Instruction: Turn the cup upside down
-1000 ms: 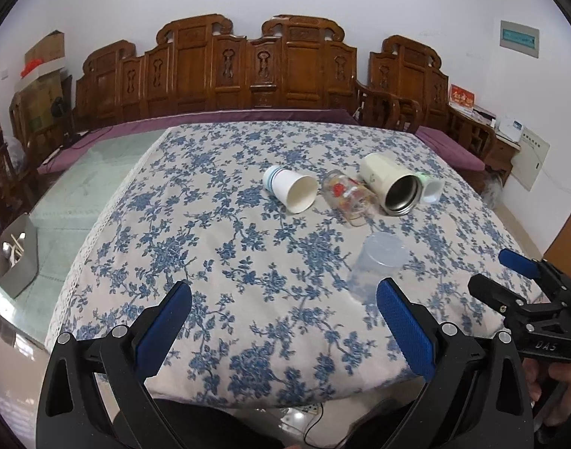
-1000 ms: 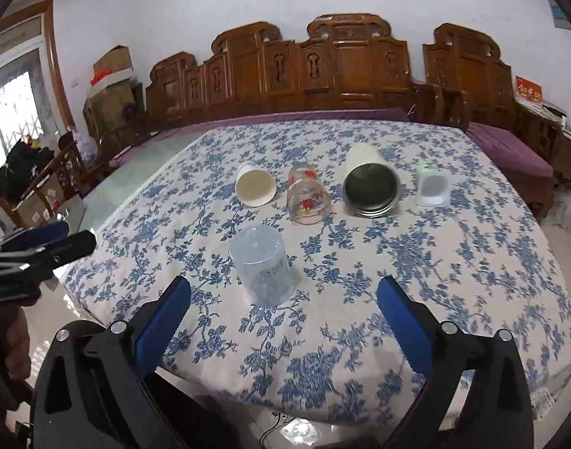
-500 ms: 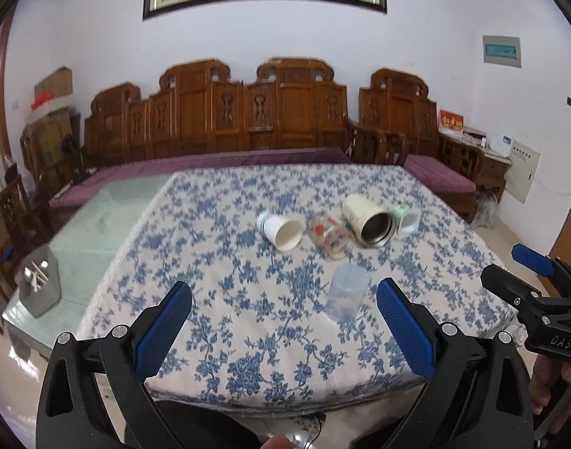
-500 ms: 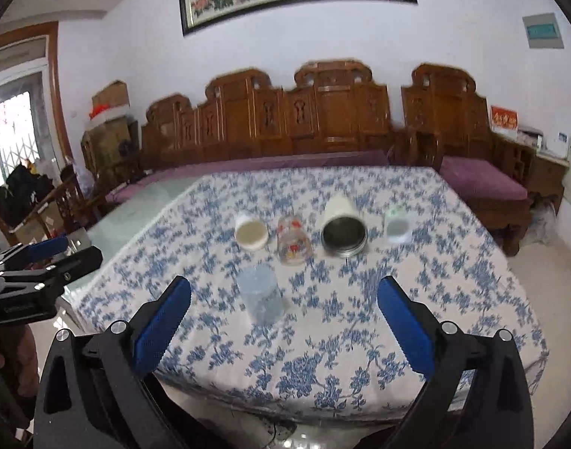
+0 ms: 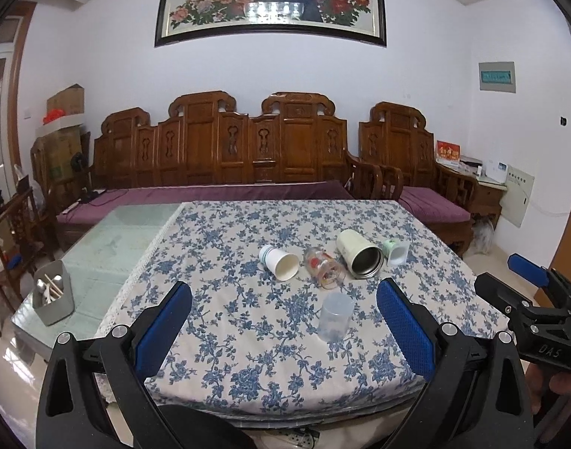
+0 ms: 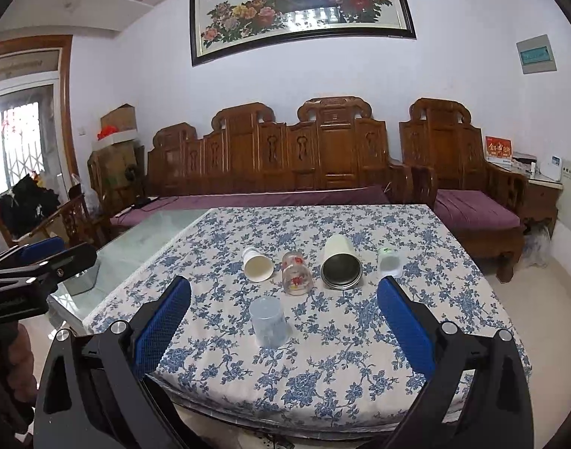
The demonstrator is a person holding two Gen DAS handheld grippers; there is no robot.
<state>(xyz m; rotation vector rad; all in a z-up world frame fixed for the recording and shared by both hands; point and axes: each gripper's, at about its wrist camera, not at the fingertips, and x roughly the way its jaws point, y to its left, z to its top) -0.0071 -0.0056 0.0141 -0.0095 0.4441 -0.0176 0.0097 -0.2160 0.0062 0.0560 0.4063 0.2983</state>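
A clear plastic cup (image 5: 335, 318) stands upside down on the flowered tablecloth (image 5: 248, 321), nearest me; it also shows in the right wrist view (image 6: 269, 321). Behind it lie a white paper cup (image 5: 279, 262), a printed glass (image 5: 322, 270), a cream steel-lined mug (image 5: 360, 258) and a small green-based cup (image 5: 397, 252), all on their sides. My left gripper (image 5: 283, 331) is open and empty, back from the table's front edge. My right gripper (image 6: 283, 331) is open and empty too, also off the table.
A grey holder with utensils (image 5: 54, 297) stands on the glass table (image 5: 124, 232) at the left. A carved wooden bench with purple cushions (image 5: 218, 157) runs behind the table. The other gripper shows at the right edge (image 5: 536, 318) of the left wrist view.
Both grippers have drawn back and risen from the table; the cups look smaller and farther. The cups have not moved.
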